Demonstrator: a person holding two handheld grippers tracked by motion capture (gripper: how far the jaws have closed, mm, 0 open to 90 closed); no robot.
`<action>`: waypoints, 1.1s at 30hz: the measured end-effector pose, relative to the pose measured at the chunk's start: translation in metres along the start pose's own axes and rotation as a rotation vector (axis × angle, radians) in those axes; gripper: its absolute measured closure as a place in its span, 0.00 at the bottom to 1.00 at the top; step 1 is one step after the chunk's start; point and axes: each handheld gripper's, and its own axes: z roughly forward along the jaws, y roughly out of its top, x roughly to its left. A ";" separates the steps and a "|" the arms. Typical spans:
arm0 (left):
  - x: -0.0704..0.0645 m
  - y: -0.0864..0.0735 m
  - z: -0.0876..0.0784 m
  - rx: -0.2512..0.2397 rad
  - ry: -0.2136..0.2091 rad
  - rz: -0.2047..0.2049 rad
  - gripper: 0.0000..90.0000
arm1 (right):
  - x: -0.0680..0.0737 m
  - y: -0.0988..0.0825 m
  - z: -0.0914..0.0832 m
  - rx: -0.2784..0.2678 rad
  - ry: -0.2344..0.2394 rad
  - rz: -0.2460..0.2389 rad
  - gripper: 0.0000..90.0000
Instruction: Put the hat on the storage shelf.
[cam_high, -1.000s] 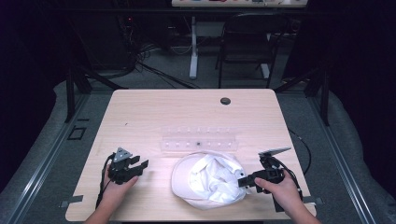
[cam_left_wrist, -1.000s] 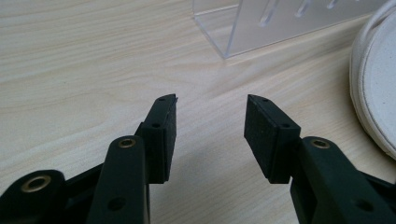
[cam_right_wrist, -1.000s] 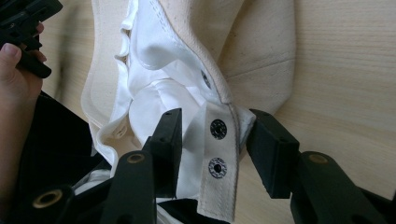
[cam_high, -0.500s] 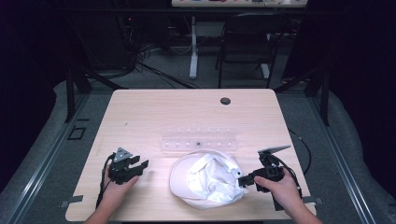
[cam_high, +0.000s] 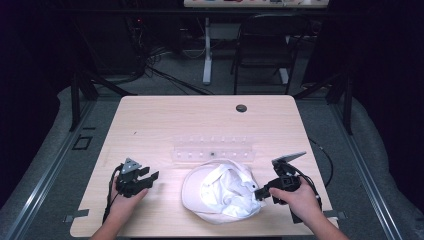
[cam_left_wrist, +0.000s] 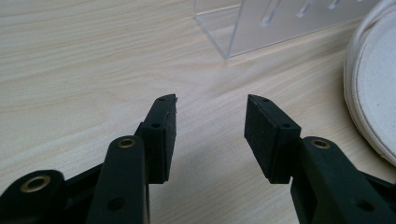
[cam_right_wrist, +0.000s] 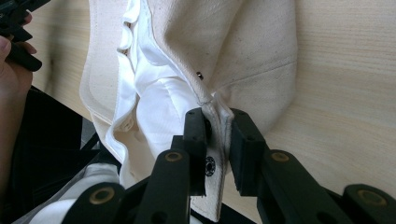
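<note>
A white cap (cam_high: 220, 192) lies upside down near the table's front edge, its lining showing. My right gripper (cam_high: 258, 192) is at its right side. In the right gripper view its jaws have just been closing, and the right gripper (cam_right_wrist: 218, 126) now pinches the cap's (cam_right_wrist: 243, 42) stitched rim by a small snap. My left gripper (cam_high: 152, 176) rests on the table left of the cap, apart from it. The left gripper (cam_left_wrist: 210, 126) stands open over bare wood, with the cap's brim (cam_left_wrist: 373, 84) off to its right.
A clear acrylic rack (cam_high: 214, 149) stands just behind the cap, also seen as the rack (cam_left_wrist: 261, 23). The wooden table (cam_high: 165, 120) has a round cable hole (cam_high: 241, 108) at the back. A folding chair (cam_high: 265, 45) stands beyond the table.
The right gripper's jaws have closed onto the cap's rim, and the cap has shifted slightly. The left hand has stayed put.
</note>
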 end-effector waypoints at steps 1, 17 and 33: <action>0.000 0.000 0.000 0.000 0.000 0.000 0.60 | 0.001 0.001 0.000 0.002 -0.004 -0.002 0.88; 0.000 0.000 0.000 -0.002 0.003 -0.002 0.60 | 0.023 0.010 -0.018 -0.017 -0.124 -0.036 0.91; -0.001 0.000 0.000 0.000 0.002 0.000 0.60 | 0.038 0.014 -0.049 -0.033 -0.239 -0.006 0.92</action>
